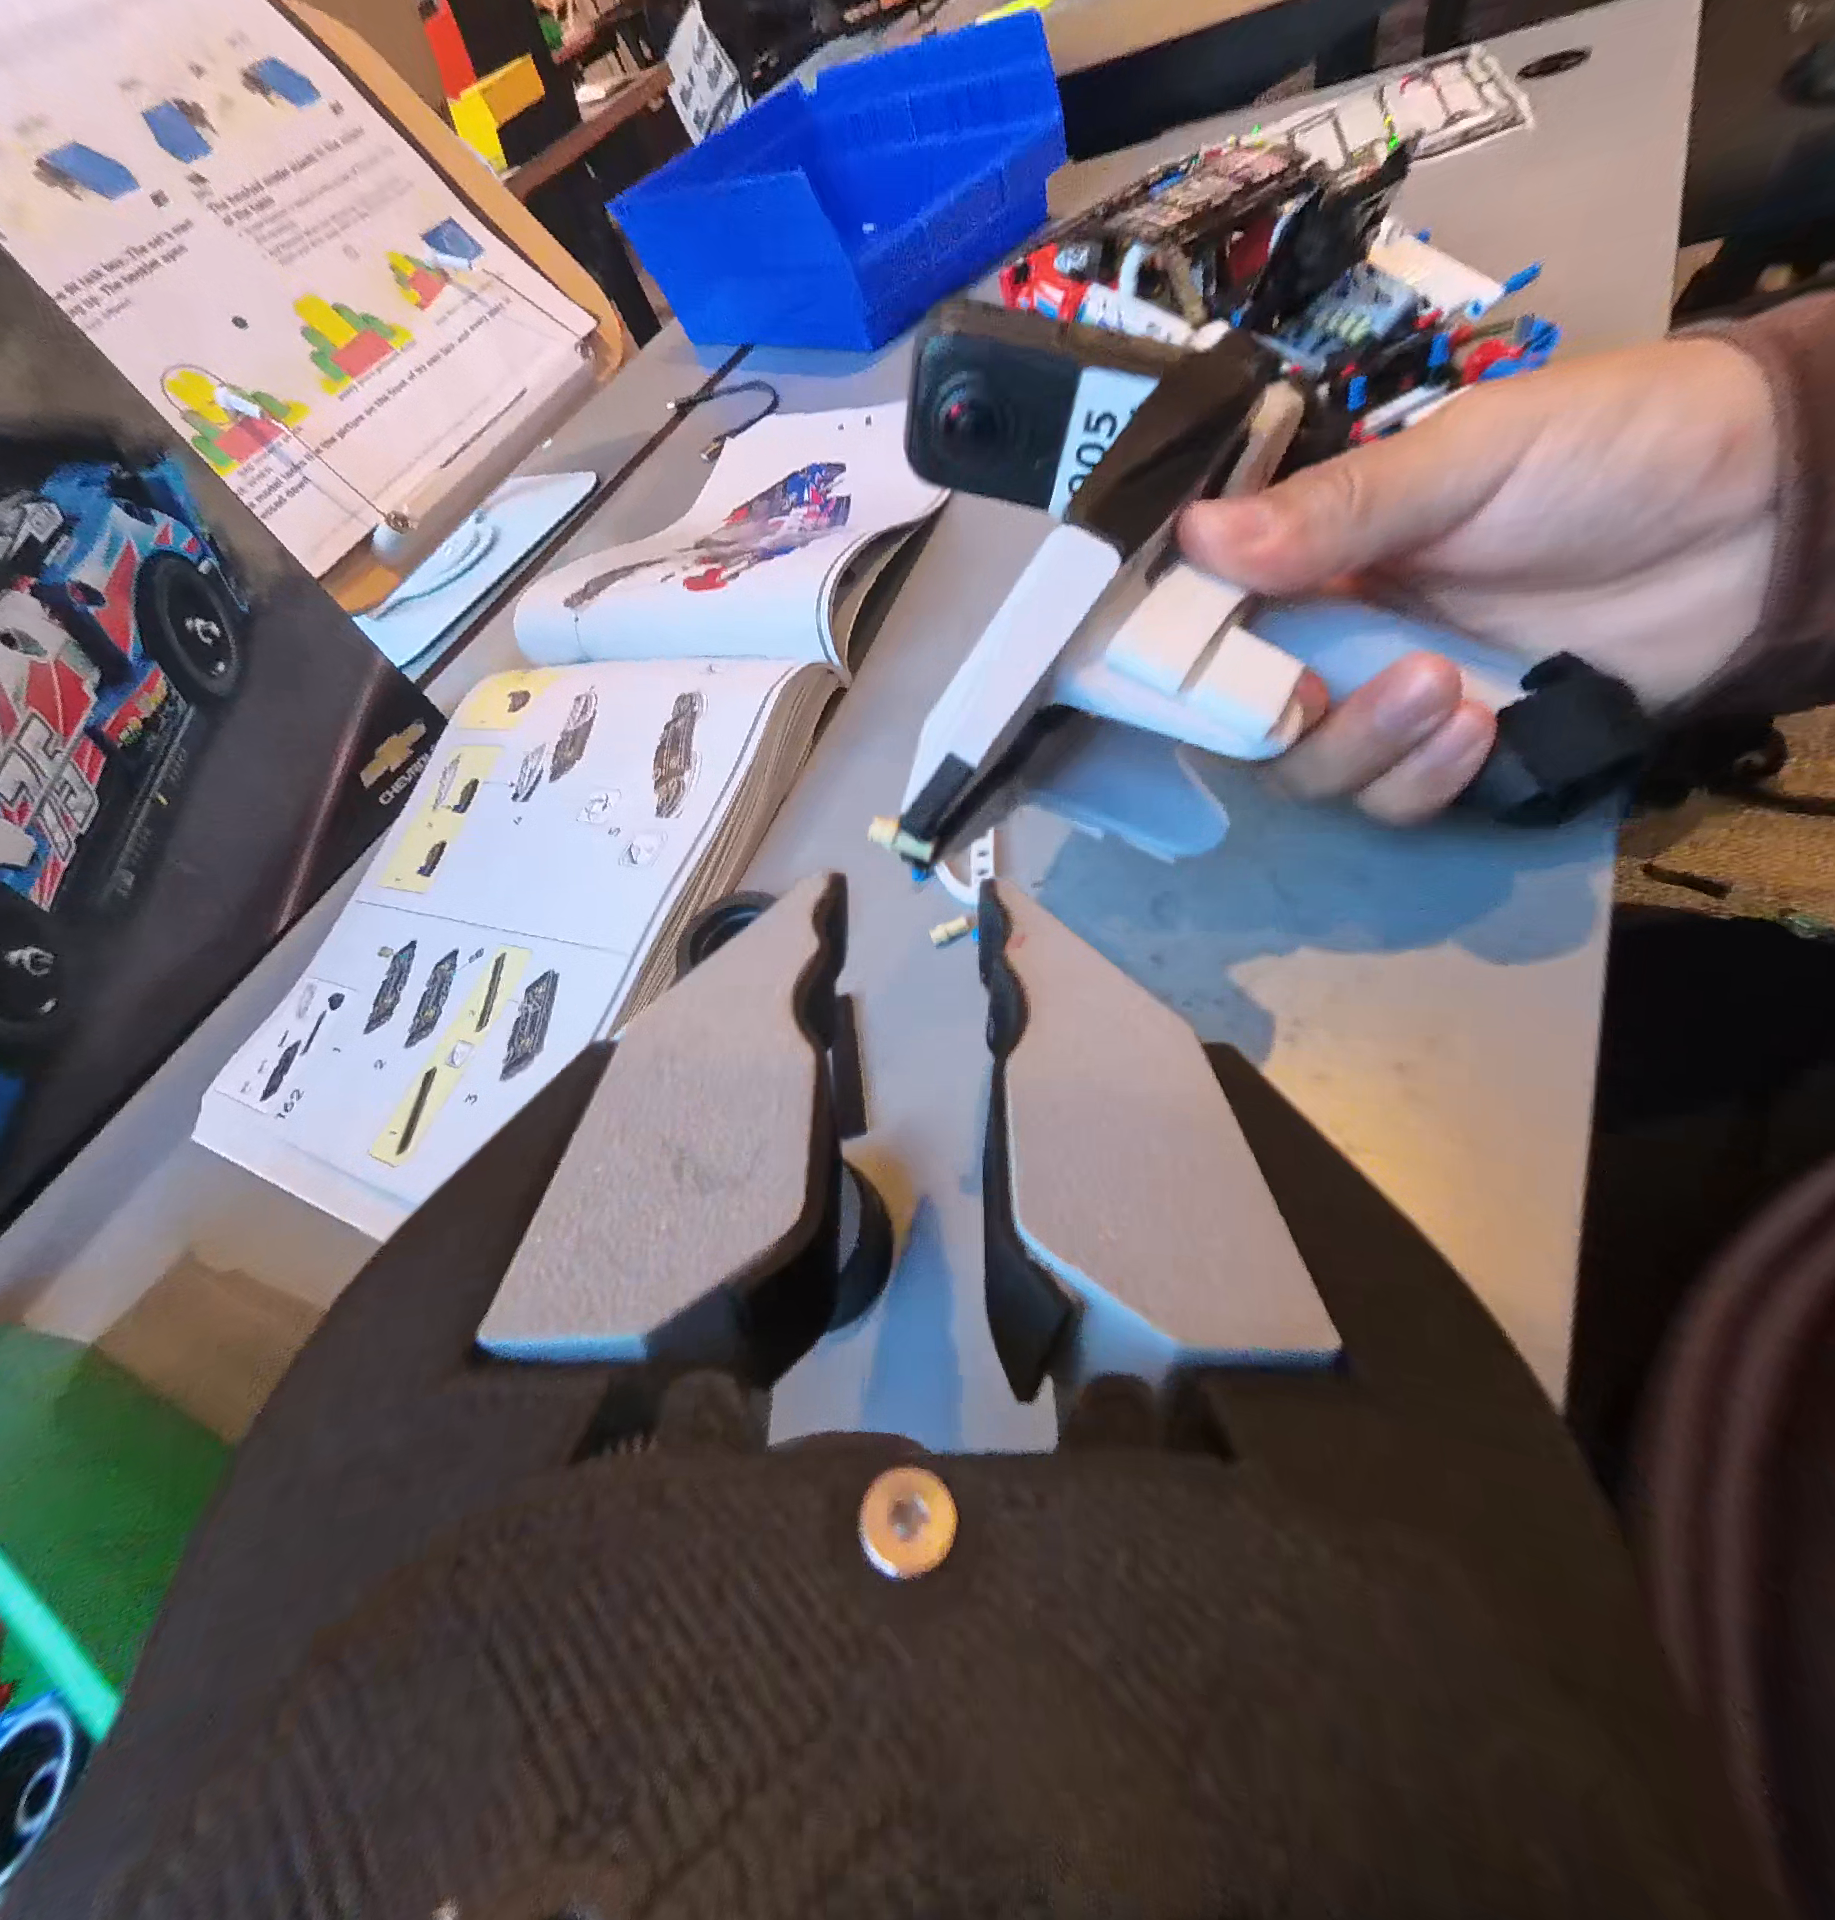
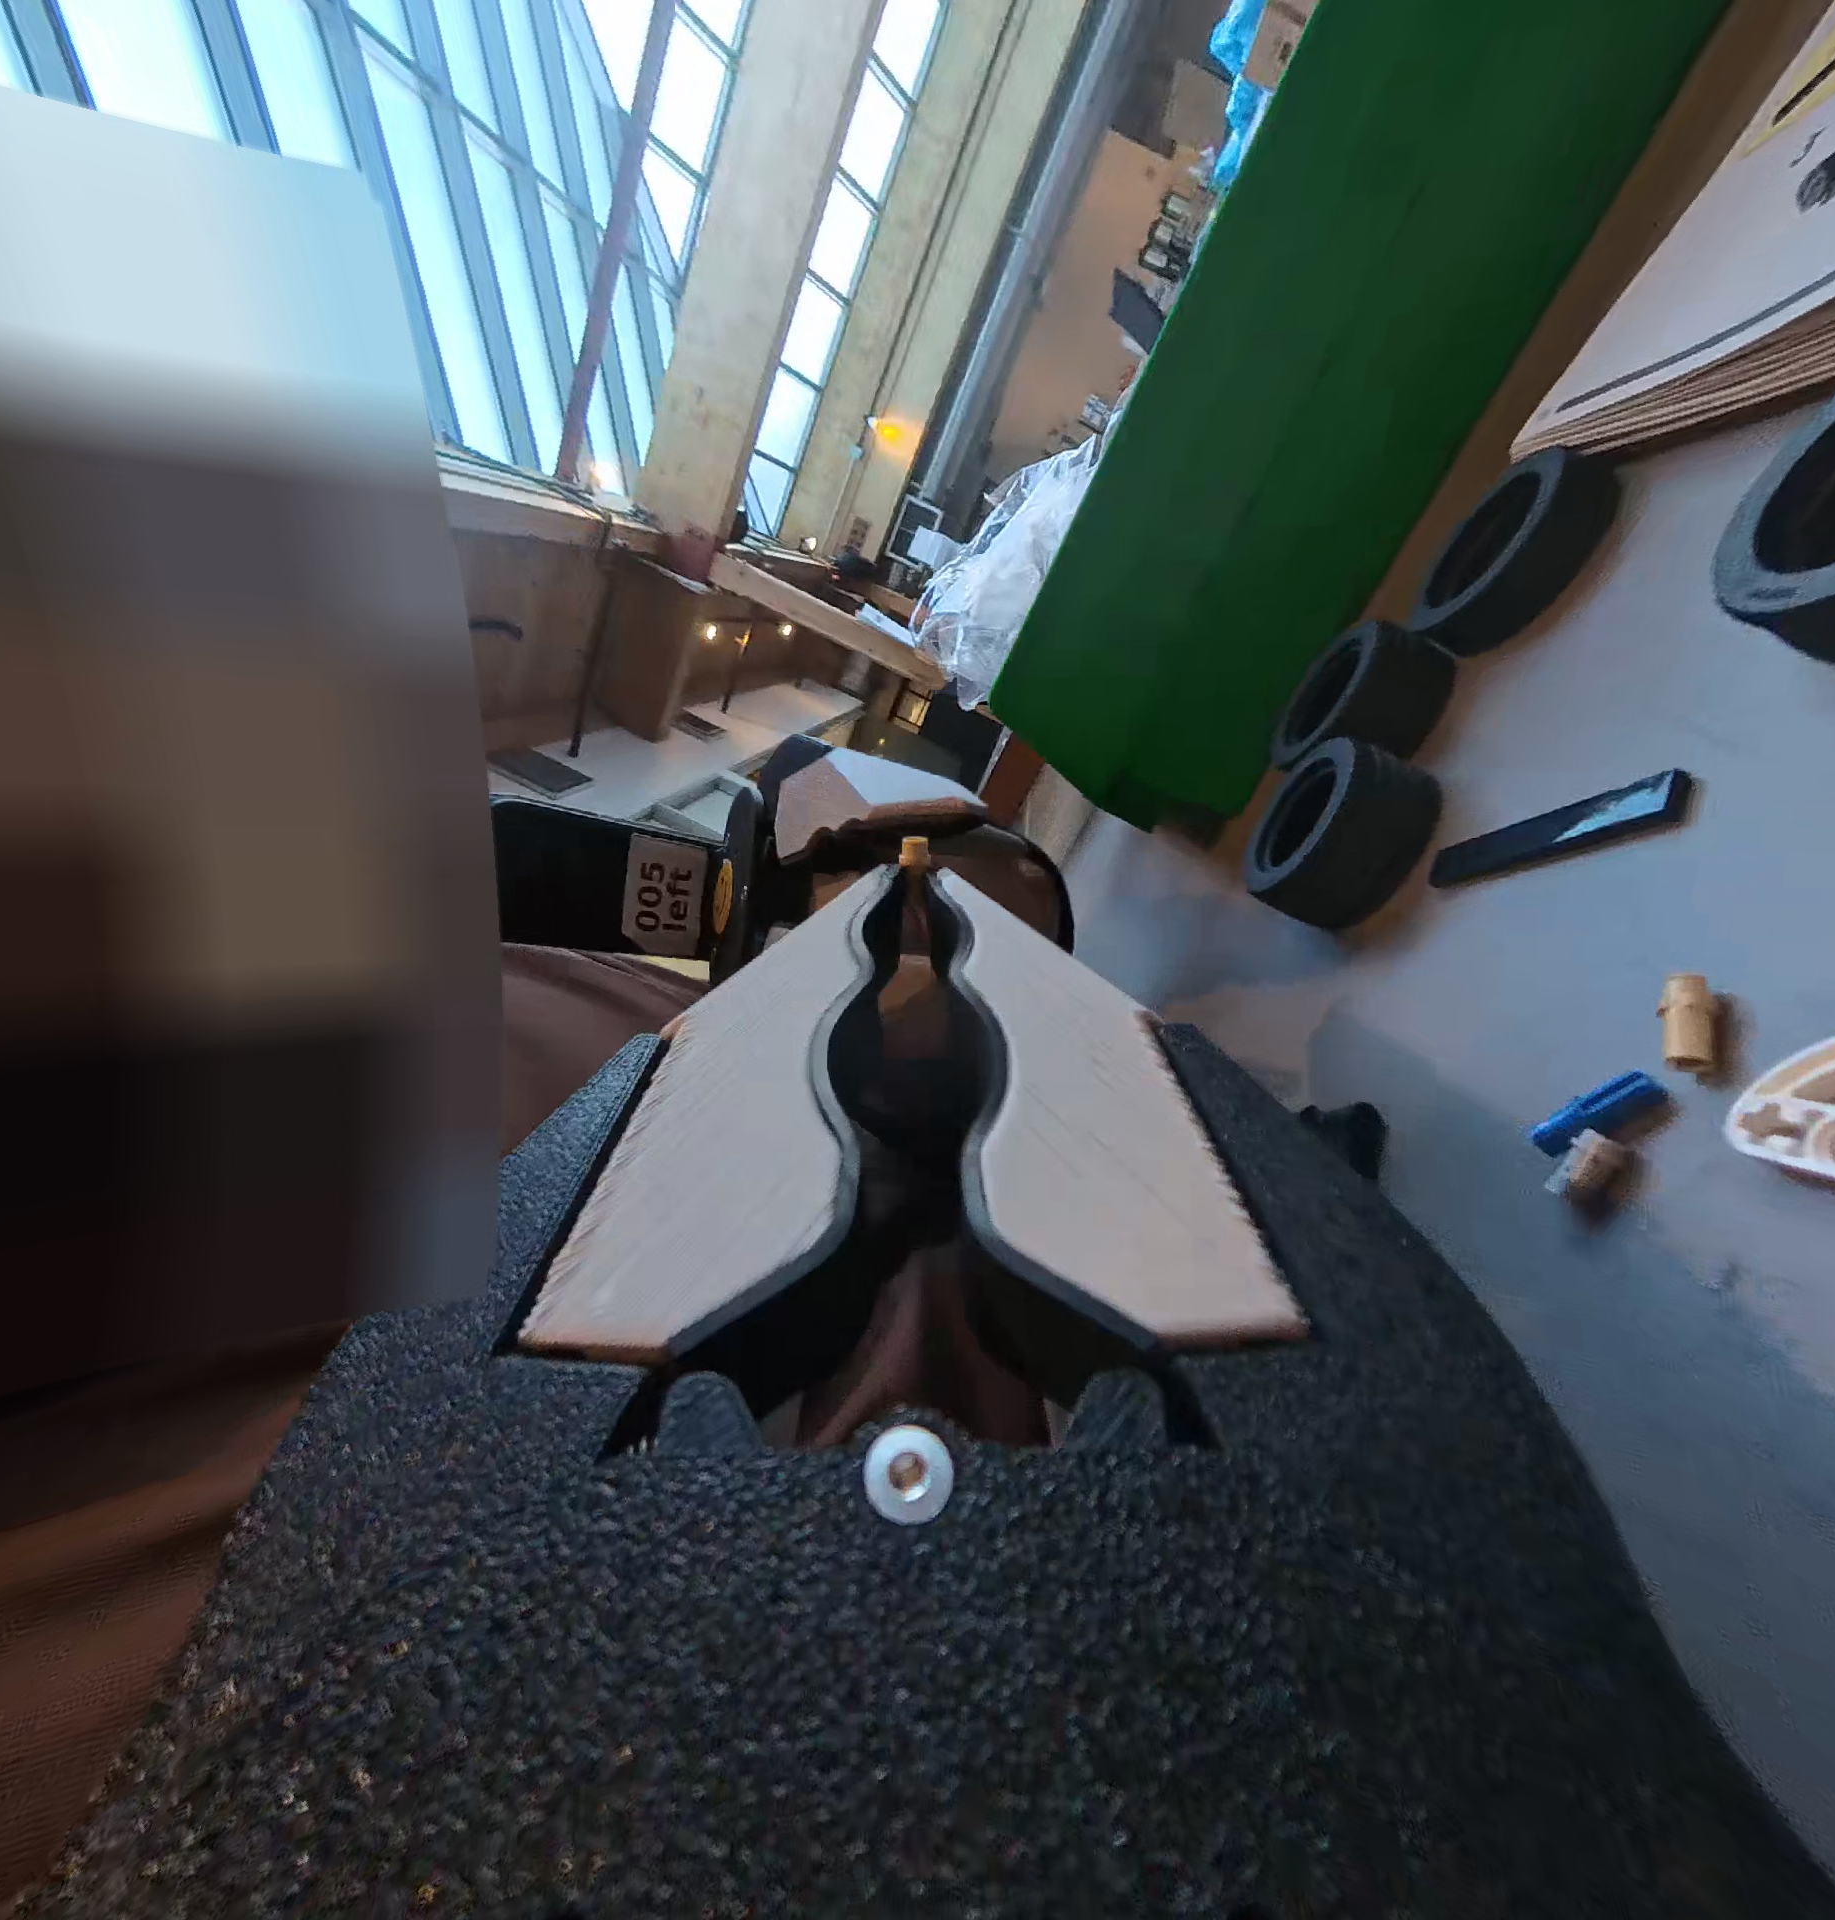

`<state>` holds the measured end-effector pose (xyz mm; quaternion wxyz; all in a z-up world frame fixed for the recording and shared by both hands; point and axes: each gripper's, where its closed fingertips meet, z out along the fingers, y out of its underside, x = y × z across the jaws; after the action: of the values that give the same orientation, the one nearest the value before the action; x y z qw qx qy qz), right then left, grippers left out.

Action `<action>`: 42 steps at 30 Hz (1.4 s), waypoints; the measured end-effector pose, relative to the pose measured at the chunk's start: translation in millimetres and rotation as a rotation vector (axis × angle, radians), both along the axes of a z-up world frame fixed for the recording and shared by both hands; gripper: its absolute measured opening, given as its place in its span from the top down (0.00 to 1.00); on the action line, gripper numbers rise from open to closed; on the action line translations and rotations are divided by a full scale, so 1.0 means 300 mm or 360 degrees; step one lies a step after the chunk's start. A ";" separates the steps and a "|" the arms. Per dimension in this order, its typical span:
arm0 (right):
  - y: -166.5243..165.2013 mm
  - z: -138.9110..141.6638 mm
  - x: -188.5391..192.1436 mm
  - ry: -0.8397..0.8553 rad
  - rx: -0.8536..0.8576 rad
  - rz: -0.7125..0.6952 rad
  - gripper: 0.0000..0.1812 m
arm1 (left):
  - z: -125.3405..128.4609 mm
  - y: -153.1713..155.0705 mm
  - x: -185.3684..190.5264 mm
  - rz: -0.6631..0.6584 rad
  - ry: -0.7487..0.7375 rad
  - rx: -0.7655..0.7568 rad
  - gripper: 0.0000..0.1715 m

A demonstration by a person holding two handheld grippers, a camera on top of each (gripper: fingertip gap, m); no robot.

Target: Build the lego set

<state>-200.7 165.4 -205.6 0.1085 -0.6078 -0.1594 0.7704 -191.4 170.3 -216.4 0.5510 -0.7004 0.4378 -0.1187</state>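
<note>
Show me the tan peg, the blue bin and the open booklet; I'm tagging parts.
tan peg (image 2: 914, 850), right wrist view, its exposed tip.
blue bin (image 1: 840, 208), left wrist view, its front wall.
open booklet (image 1: 539, 831), left wrist view, its near page.

wrist cameras face each other, close

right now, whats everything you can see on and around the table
instruction booklet: 1, white, open, left of table centre
set box: 1, dark, car picture, far left
blue bin: 1, back of table
partly built model: 1, multicoloured, back right
tyres: 4, black, near green panel
tan pin: 1, loose on table
blue pin: 1, beside it
left gripper: open, empty
right gripper: shut on small tan peg
hand: holds right gripper
</note>
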 end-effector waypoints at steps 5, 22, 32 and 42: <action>-0.039 -0.002 -0.012 0.0013 -0.0043 0.0084 0.98 | 0.009 -0.022 0.011 -0.0089 0.0059 0.0014 0.93; -0.073 -0.076 -0.001 -0.0378 0.0266 0.0193 0.93 | -0.070 -0.085 0.014 -0.0421 0.0519 0.0118 0.94; -0.078 -0.097 -0.003 -0.0408 0.0264 0.0208 0.96 | -0.100 -0.066 0.005 -0.0399 0.0709 0.0237 0.94; -0.034 -0.060 0.002 -0.0281 0.0201 0.0056 0.98 | -0.074 -0.031 -0.005 -0.0200 0.0434 0.0066 0.94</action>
<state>-200.1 155.2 -223.7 0.1185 -0.6623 -0.2273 0.7040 -192.8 161.2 -238.6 0.4922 -0.6698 0.5539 -0.0478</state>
